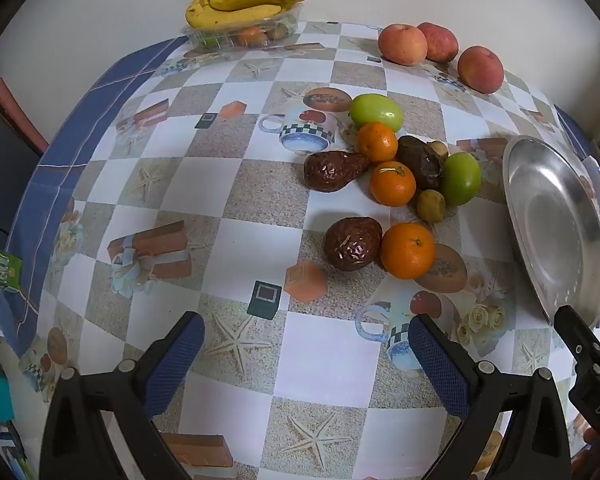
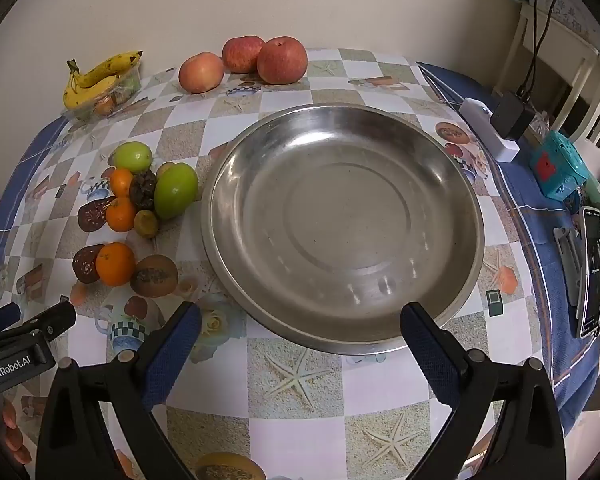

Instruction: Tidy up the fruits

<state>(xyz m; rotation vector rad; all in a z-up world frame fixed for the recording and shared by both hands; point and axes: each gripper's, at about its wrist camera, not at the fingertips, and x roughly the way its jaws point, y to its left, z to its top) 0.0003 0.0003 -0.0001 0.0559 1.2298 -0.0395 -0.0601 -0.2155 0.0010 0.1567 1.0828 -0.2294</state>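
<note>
A pile of loose fruit lies on the patterned tablecloth: three oranges, the nearest [image 1: 407, 250], two green fruits [image 1: 376, 112], dark brown fruits [image 1: 353, 243] and a small kiwi [image 1: 431, 205]. The same pile [image 2: 140, 196] lies left of the empty steel plate [image 2: 342, 224] in the right wrist view. Three apples [image 1: 440, 54] sit at the back. My left gripper [image 1: 306, 356] is open and empty, short of the pile. My right gripper [image 2: 300, 344] is open and empty at the plate's near rim.
A clear tray with bananas [image 1: 240, 8] and small fruit stands at the far left. A white charger block [image 2: 488, 128], a teal box [image 2: 556, 168] and a phone [image 2: 590, 272] lie along the table's right edge. The wall is behind.
</note>
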